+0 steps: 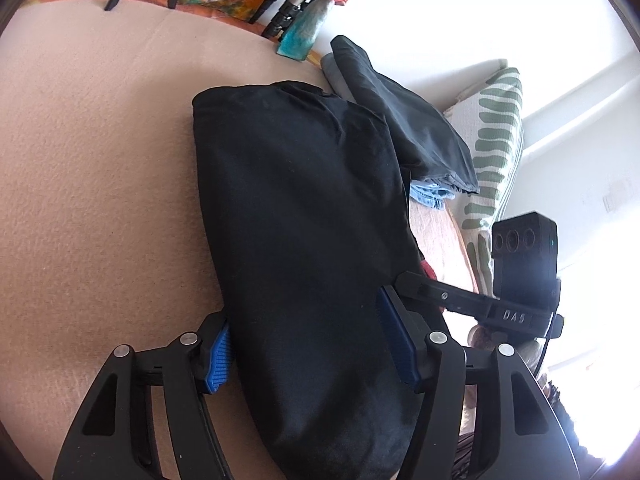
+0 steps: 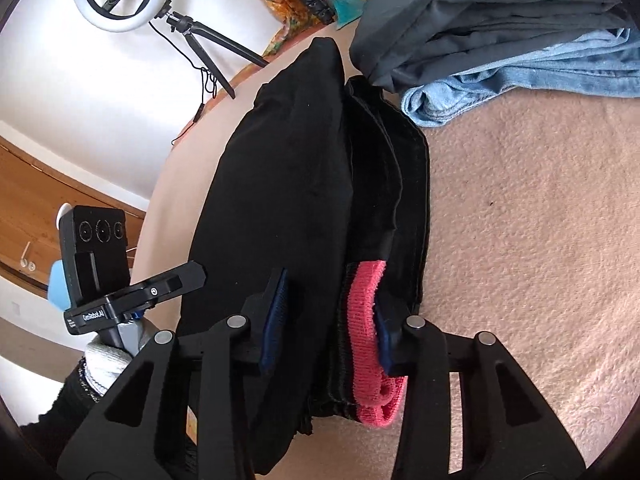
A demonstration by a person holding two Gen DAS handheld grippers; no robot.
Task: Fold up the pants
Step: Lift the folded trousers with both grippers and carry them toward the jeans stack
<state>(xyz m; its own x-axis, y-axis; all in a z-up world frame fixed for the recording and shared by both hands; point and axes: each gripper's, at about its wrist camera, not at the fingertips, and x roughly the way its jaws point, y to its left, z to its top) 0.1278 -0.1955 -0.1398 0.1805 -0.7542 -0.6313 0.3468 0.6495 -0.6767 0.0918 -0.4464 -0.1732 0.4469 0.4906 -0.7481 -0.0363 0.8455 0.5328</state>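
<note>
The folded black pants [image 1: 304, 216] fill the centre of both views on the pink blanket [image 1: 100, 160]; the left gripper [image 1: 308, 354] has its jaws clamped on the bundle; the right gripper [image 2: 326, 330] has its jaws clamped on the red-banded waist end [image 2: 366, 320]; folded grey and blue garments [image 2: 500, 32] lie upper right.

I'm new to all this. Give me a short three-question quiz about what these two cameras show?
1. True or false: both tongs grip the folded black pants.
2. Which colour is the waistband by the right tongs: A) green B) pink-red C) yellow?
3. What lies beneath the grey garment in the pile?

Key:
1. True; the left tongs clamp them too.
2. B.
3. Blue jeans.
</note>
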